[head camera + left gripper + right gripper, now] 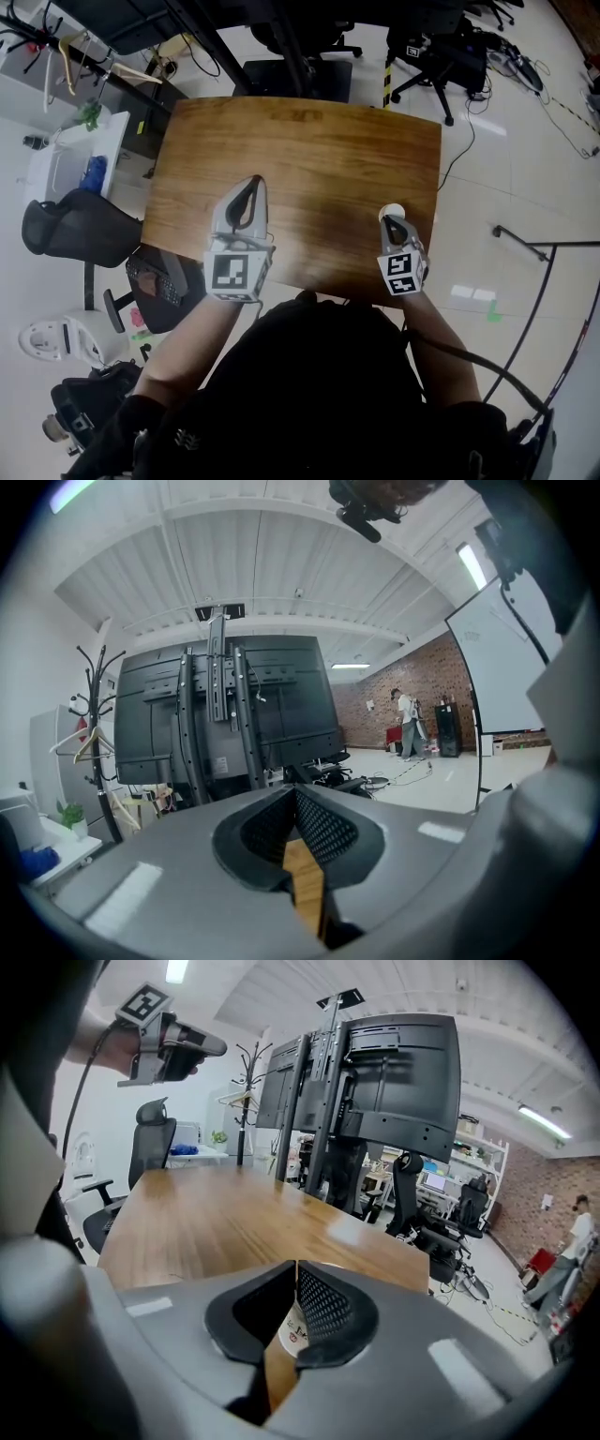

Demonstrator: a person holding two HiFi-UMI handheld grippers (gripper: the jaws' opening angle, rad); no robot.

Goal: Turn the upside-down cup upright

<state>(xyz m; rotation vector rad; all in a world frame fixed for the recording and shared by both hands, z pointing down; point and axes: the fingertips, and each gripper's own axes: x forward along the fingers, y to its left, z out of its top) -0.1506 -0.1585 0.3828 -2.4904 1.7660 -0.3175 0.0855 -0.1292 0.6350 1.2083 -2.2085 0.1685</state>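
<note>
A small white paper cup [391, 212] stands near the right front corner of the wooden table [309, 150]. My right gripper [394, 223] reaches its near edge, tilted down. In the right gripper view the jaws meet at their tips [296, 1266], pinching the cup's wall, and the printed cup [292, 1329] shows through the gap beneath. Whether its mouth faces up or down I cannot tell. My left gripper [253, 183] hovers over the table's front left, shut with nothing in it [295, 791]. It also shows high at the left in the right gripper view, the left gripper [192, 1046].
A black office chair [80, 230] and a white side table [75, 155] stand left of the table. Large dark screens on a stand [375, 1082] rise beyond the far edge, with more chairs [441, 56] behind. The table's right edge runs close to the cup.
</note>
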